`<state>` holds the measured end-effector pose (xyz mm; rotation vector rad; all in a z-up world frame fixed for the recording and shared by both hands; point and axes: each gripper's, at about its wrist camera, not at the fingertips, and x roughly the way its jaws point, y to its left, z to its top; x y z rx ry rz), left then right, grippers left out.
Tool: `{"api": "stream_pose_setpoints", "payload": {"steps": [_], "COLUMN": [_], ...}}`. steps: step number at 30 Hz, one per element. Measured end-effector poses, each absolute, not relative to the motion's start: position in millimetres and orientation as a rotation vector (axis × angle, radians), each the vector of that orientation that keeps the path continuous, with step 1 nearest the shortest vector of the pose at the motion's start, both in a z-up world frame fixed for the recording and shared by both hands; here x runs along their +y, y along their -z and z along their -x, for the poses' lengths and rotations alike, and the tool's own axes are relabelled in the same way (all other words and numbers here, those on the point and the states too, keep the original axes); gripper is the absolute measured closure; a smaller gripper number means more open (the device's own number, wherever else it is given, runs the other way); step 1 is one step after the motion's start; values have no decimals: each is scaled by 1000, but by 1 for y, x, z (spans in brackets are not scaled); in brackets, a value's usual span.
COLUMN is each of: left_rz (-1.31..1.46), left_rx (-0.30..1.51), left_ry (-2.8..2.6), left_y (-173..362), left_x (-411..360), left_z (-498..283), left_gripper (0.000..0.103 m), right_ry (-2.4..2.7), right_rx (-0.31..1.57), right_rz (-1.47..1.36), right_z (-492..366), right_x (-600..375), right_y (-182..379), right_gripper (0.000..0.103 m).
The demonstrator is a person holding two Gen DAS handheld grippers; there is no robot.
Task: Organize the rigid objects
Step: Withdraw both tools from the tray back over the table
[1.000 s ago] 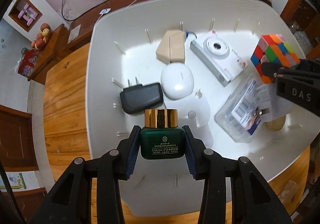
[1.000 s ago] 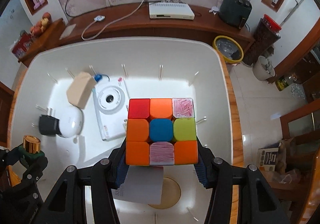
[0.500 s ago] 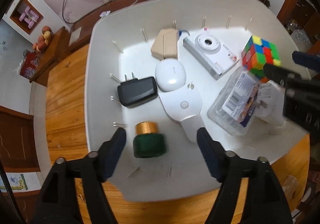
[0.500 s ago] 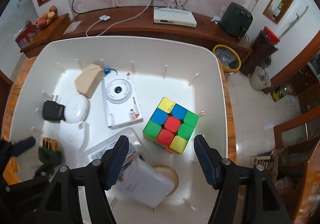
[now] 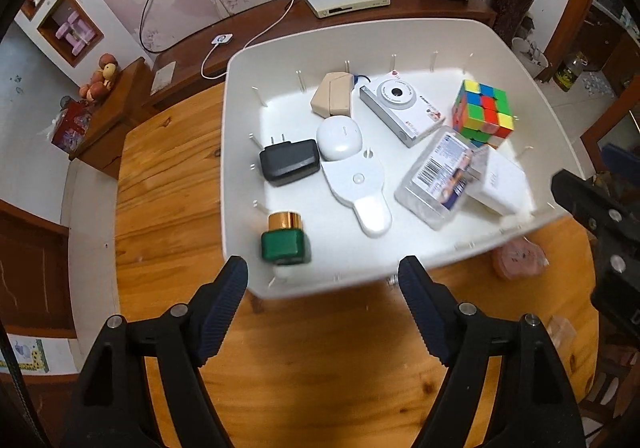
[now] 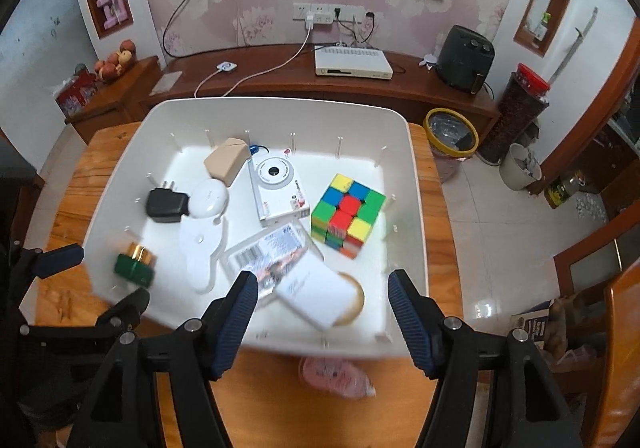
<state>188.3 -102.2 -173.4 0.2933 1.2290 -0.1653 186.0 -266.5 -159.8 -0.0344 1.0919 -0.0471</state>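
A white bin point(image 5: 240, 95) point(image 6: 404, 175) on the wooden table holds the objects. A green jar with a gold cap point(image 5: 285, 240) point(image 6: 135, 263) lies at its near left corner. The colour cube point(image 5: 482, 113) point(image 6: 347, 213) rests at the right. My left gripper point(image 5: 323, 280) hangs open and empty above the bin's near rim. Over the same rim further right, the right gripper point(image 6: 318, 292) is open too, nothing between its fingers. Also inside are a white camera point(image 5: 398, 107) point(image 6: 278, 187), a black plug adapter point(image 5: 289, 163) point(image 6: 167, 203), a white oval case point(image 5: 339, 137) and a clear box point(image 5: 440, 177).
A beige block point(image 5: 333, 99) and a white booklet point(image 6: 316, 292) also lie in the bin. A pink item point(image 6: 336, 374) sits on the wooden table point(image 5: 168, 183) by the near rim. A low cabinet with a white set-top box point(image 6: 352, 61) stands behind.
Both grippers let go: the left released the green jar, the right the colour cube, and both drew up and back from the bin. Jar and cube now rest inside.
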Motion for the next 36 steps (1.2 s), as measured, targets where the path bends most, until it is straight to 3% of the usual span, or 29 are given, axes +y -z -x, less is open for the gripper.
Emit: {"api": "stream_pose_setpoints", "payload": {"steps": [15,19,36], "left_rz": [-287,-284,-318], "left_rx": [1098,1066,1034], "left_ry": [205,222,273], "left_y": [105,92,92], "left_x": [-108,-113,-139], "left_z": [-116,-97,-39], "left_gripper": [20,19,19], "right_ry": [49,57,92], "right_rx": [984,951,900], "right_rz": [-30,-46,-80], "right_z": [-77,-51,31], "right_x": [-282,-288,-325], "right_y": [106,96,101], "right_gripper": [34,30,30]}}
